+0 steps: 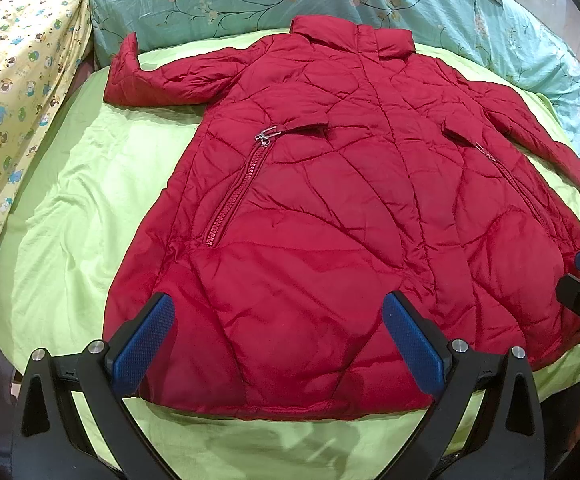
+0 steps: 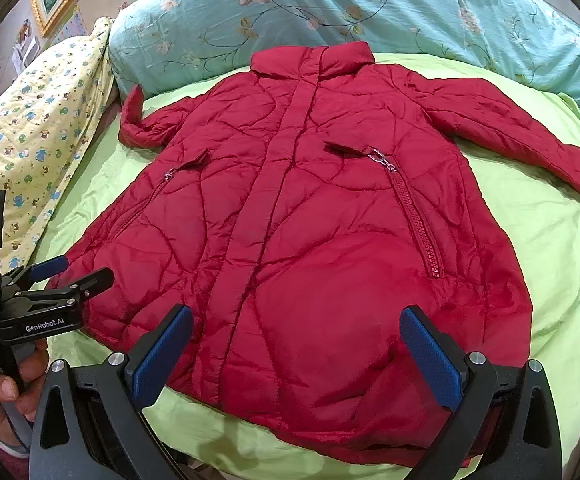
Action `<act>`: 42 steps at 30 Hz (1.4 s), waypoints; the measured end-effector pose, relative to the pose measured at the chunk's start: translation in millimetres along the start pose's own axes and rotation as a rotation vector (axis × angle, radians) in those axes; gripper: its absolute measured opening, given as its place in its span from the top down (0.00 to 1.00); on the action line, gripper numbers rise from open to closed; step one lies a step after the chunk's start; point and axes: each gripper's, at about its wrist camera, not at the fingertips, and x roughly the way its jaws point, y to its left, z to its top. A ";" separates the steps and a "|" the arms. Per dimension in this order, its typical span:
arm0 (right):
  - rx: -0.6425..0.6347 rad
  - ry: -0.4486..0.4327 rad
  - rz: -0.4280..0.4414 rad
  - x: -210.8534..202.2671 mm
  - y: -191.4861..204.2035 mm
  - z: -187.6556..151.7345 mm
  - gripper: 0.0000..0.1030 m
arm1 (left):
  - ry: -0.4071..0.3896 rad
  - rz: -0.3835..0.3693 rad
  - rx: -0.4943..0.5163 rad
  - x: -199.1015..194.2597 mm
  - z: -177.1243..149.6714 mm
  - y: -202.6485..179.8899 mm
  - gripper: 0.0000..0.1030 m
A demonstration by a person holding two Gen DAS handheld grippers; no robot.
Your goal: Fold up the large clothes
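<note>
— What's in front of you?

— On the left, my left tongs [image 1: 276, 322] hang released over the hem of the red quilted padded coat [image 1: 330, 200], which lies flat, front up, on the lime-green bed sheet [image 1: 70, 208].

— Its long axis?

— Straight away from me, collar far, hem nearest. My right tongs [image 2: 296, 336], also released, hover over the hem's other half; both are about equally near.

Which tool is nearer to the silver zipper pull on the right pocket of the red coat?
Right. The right tool hovers open over the hem below that zipper pull; the left tool hovers open over the coat's other half.
</note>
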 end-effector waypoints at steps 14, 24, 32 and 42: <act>0.004 -0.011 0.011 -3.3 0.0 0.7 0.00 | 0.000 -0.006 -0.002 -0.8 0.1 0.6 0.00; 0.007 -0.010 0.014 -3.2 0.6 0.9 0.00 | 0.003 0.003 0.003 -1.0 0.9 0.9 0.00; 0.011 -0.005 0.015 -5.6 1.8 3.2 0.00 | -0.004 0.007 0.006 -1.2 2.3 0.3 0.00; -0.004 -0.016 -0.005 -3.6 1.8 4.2 0.00 | 0.035 -0.005 0.008 1.0 7.9 -1.1 0.00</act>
